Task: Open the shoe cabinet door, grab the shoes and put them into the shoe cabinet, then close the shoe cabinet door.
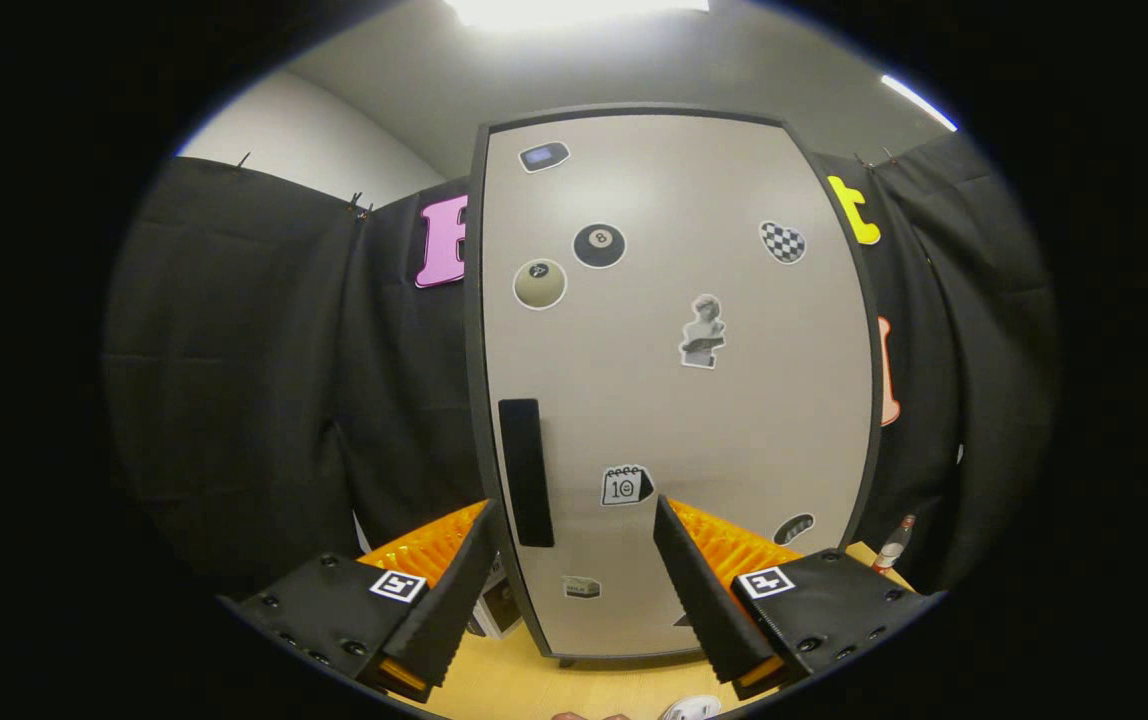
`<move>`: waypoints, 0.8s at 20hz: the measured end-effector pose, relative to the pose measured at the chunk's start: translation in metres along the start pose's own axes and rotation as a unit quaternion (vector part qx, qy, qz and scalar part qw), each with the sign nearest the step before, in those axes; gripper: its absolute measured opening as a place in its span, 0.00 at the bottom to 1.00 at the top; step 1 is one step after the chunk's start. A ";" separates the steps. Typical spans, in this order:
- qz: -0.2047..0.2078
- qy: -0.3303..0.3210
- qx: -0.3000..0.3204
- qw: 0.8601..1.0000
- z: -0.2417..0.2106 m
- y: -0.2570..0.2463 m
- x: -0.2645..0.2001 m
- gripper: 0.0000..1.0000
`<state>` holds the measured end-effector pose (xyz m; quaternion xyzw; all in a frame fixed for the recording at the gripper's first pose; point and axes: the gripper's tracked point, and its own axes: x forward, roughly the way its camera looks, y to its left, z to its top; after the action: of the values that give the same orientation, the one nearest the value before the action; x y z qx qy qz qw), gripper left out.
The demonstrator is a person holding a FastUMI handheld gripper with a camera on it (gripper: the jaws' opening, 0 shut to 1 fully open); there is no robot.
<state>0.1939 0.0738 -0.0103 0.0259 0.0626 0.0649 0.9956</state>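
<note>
gripper (574, 545) at the bottom of the frame, fingers spread wide, nothing between them, pressing on nothing. left fingertip (479, 530) and right fingertip (669, 520) sit low against the lower part of the door.

wooden tabletop (534, 685) runs under the fingers. something small and white (691, 710) lies at the bottom centre; too cut off to name, could be part of a shoe.

just ahead: shoe cabinet (674, 390), upright, filling the middle of the frame. door shut, pale face with dark edging, stickers scattered over it.

the relation that counts: the handle (525, 472), a dark bar, long axis vertical, lower left of the door, near its left edge. it lies just beyond the left fingertip and a little above it, left of the midline between the fingers. judgement: the gripper needs to shift left and up so the open fingers straddle the bar sideways, then clench and pull.

small bottle (892, 548) lower right, beside the cabinet.

farthest: black cloth wall (254, 380), pale ceiling (454, 90) upper frame.

task at its first step, door not yet opened.
</note>
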 end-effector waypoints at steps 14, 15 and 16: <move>0.002 0.010 -0.048 0.999 -0.017 0.020 0.084 0.98; -0.001 0.006 -0.053 0.999 -0.016 0.020 0.087 0.97; -0.009 0.001 -0.060 0.998 -0.014 0.019 0.088 0.92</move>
<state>0.2763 0.1050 -0.0335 -0.0344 0.0602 0.0599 0.9958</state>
